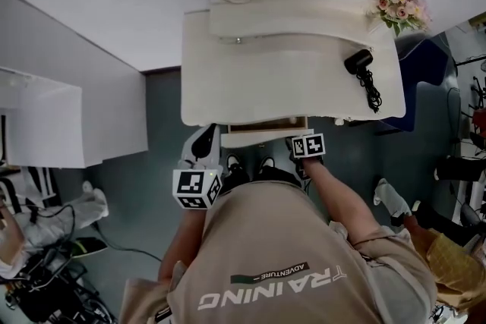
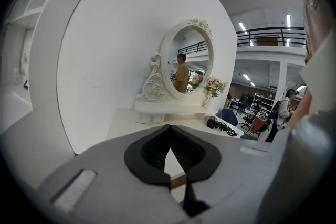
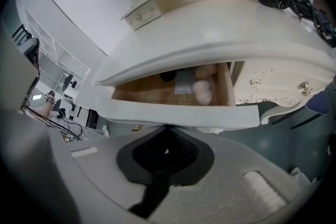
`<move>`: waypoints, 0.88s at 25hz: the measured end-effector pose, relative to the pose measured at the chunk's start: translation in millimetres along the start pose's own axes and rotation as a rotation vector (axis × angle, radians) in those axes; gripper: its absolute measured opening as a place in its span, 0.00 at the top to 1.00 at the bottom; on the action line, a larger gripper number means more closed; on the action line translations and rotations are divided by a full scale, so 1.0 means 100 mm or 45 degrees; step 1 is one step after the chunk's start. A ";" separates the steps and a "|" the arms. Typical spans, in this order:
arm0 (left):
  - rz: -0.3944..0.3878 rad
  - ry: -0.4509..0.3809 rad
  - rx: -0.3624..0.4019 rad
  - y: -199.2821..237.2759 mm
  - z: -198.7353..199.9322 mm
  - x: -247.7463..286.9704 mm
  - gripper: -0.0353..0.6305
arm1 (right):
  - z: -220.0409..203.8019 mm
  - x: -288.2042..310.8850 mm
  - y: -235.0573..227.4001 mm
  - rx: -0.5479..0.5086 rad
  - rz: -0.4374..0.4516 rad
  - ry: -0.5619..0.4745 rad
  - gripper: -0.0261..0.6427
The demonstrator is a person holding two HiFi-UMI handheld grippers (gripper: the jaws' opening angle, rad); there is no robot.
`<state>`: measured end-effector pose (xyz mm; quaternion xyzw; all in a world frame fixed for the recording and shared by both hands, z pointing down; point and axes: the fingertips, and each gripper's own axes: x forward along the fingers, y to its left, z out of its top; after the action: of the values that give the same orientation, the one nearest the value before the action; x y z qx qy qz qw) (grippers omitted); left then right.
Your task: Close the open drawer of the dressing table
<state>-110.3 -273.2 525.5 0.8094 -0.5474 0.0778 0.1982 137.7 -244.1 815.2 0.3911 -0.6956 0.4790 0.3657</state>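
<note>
Drawer (image 3: 178, 113) stands partly open beneath the worktop (image 1: 288, 76). Right claw (image 3: 167, 126), closed and empty, sits just at its front panel; push squarely and level. Left claw (image 2: 169, 126) is closed and empty.

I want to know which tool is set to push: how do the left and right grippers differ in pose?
The left gripper points over the tabletop toward the mirror, while the right gripper sits lower, tips at the open drawer's front. The left gripper stands off the drawer's left end, the right gripper by its right end. Both have jaws shut on nothing.
</note>
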 end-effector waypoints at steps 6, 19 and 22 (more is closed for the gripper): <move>0.015 -0.011 0.011 0.06 0.10 0.06 0.92 | 0.21 0.04 -0.03 0.002 0.003 -0.012 0.96; 0.066 -0.024 0.009 0.28 0.24 0.12 0.92 | 0.63 0.12 -0.13 0.051 -0.022 -0.056 0.96; 0.076 -0.020 0.003 0.31 0.23 0.10 0.92 | 0.67 0.13 -0.12 0.023 -0.032 -0.057 0.96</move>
<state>-137.4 -301.0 515.0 0.7934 -0.5728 0.0781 0.1906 133.7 -313.6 812.8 0.4139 -0.6941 0.4719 0.3525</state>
